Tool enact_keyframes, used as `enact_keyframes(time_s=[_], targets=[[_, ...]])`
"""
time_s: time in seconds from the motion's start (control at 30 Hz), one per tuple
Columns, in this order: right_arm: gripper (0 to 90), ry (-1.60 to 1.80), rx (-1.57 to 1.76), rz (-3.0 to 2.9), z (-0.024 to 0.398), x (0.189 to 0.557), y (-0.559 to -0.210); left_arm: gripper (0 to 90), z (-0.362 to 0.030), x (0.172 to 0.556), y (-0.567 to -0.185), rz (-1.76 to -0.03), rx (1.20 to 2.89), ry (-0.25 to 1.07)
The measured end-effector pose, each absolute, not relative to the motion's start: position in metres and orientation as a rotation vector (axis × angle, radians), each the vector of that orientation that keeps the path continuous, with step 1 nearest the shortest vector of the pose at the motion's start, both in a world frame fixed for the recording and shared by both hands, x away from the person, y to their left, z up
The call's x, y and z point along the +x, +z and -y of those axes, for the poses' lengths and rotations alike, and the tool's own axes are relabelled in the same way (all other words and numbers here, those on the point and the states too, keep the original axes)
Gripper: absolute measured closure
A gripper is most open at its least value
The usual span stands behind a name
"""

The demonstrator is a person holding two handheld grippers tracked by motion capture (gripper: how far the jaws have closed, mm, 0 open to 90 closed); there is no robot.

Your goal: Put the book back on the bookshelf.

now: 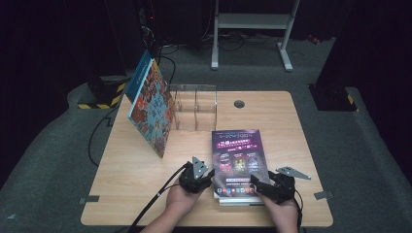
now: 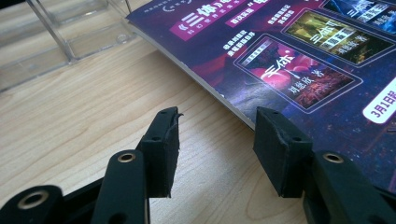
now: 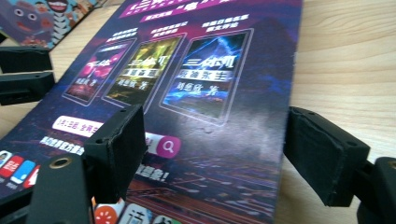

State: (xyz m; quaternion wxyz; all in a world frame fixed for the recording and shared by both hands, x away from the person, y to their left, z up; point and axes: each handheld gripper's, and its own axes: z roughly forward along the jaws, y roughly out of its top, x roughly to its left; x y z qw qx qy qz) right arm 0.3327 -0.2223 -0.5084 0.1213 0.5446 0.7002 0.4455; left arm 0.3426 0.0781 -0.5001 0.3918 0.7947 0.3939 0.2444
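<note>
A purple book (image 1: 238, 160) with three small cover pictures lies flat near the table's front edge. My left gripper (image 1: 210, 176) is open at its near left corner. In the left gripper view, that gripper (image 2: 217, 142) has one jaw over bare wood and the other at the purple book's (image 2: 299, 60) left edge. My right gripper (image 1: 256, 182) is open at the near right corner. In the right gripper view, this gripper (image 3: 217, 149) holds one jaw above the cover (image 3: 196, 84) and the other just outside the right edge. Nothing is clamped.
A colourful book (image 1: 150, 109) stands tilted against a clear acrylic holder (image 1: 195, 107) at the back left of the wooden table (image 1: 291, 131). A round cable hole (image 1: 238, 103) lies behind the purple book. Cables trail off the front left.
</note>
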Motion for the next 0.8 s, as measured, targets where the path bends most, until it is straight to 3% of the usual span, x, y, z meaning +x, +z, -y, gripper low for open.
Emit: enact_keyframes(time_s=[0.3, 0.4, 0.43, 0.8], targets=[[24.5, 1.309, 1.601, -2.058, 0.222, 0.334, -0.508, 50.8, -0.079, 0.345, -0.500, -1.011, 2.012, 0.590], [33.3, 1.304, 1.594, -2.056, 0.222, 0.332, -0.505, 51.1, -0.080, 0.346, -0.501, -1.018, 2.011, 0.575], [44.6, 1.308, 1.552, -2.055, 0.222, 0.329, -0.501, 51.2, -0.081, 0.346, -0.501, -1.020, 2.011, 0.574], [60.8, 1.236, 1.362, -2.025, 0.210, 0.315, -0.488, 49.4, -0.086, 0.350, -0.502, -1.018, 2.016, 0.572]])
